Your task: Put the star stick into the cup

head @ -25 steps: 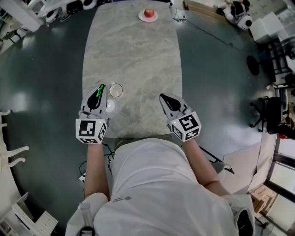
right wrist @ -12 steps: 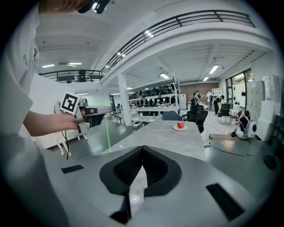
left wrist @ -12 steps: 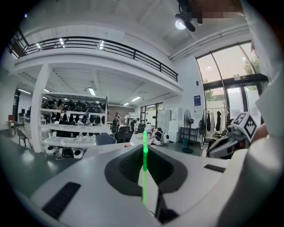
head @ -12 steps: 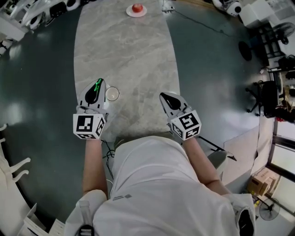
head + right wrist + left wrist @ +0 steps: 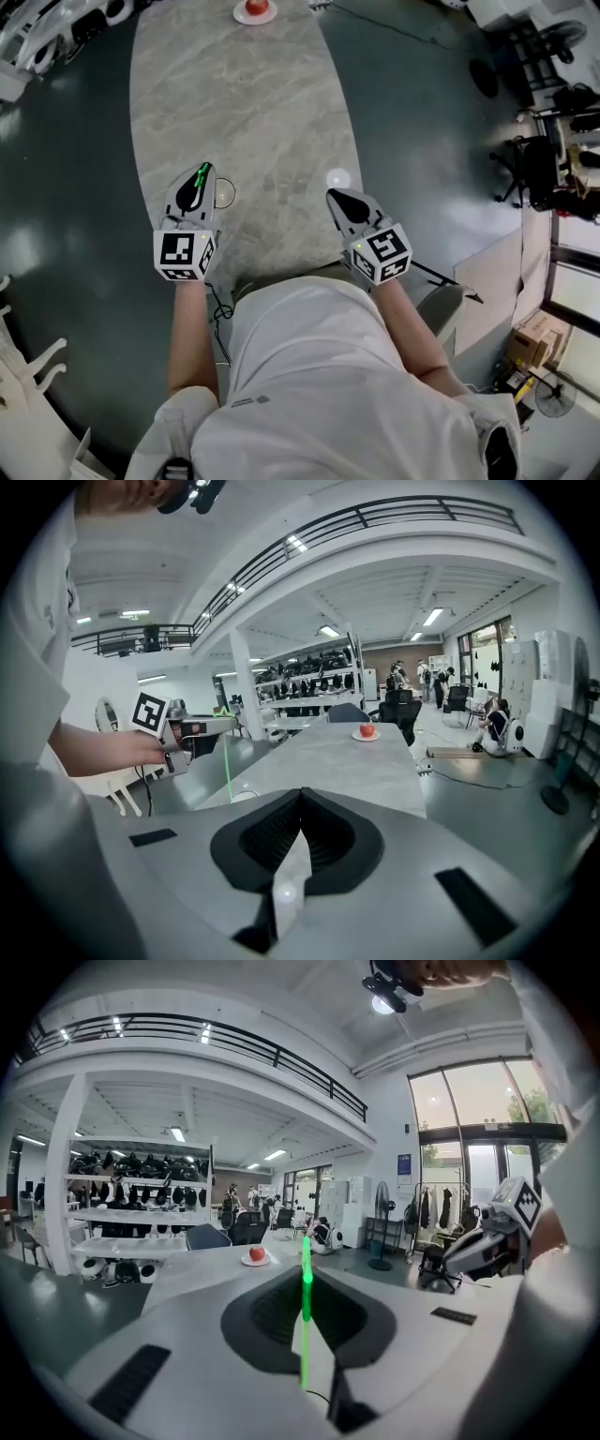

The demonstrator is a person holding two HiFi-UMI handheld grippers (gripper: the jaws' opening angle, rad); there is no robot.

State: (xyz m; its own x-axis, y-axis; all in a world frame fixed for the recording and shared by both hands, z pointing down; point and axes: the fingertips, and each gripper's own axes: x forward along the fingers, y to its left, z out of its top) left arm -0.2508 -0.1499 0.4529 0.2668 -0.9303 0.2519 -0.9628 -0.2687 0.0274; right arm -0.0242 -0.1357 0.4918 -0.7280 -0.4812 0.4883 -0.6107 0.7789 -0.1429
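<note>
The green star stick (image 5: pixel 305 1309) stands upright between the jaws of my left gripper (image 5: pixel 305 1277), which is shut on it. In the head view the left gripper (image 5: pixel 200 172) hovers at the table's near left, right beside the clear cup (image 5: pixel 223 193). From the right gripper view the stick (image 5: pixel 227 766) hangs down from the left gripper (image 5: pixel 199 729) toward the cup's rim (image 5: pixel 246 797); I cannot tell if its tip is inside. My right gripper (image 5: pixel 332 195) is at the table's near right edge, shut and empty, jaws (image 5: pixel 300 797) closed together.
The grey marble table (image 5: pixel 253 112) stretches away from me. At its far end sits a white plate with a red apple (image 5: pixel 254 8), also seen from the gripper cameras (image 5: pixel 255 1258) (image 5: pixel 367 732). Dark floor surrounds the table; shelves and chairs stand far off.
My left gripper with the stick has edged closer to the cup. The head camera has shifted, so the table sits further left in the frame. The right gripper has stayed put.
</note>
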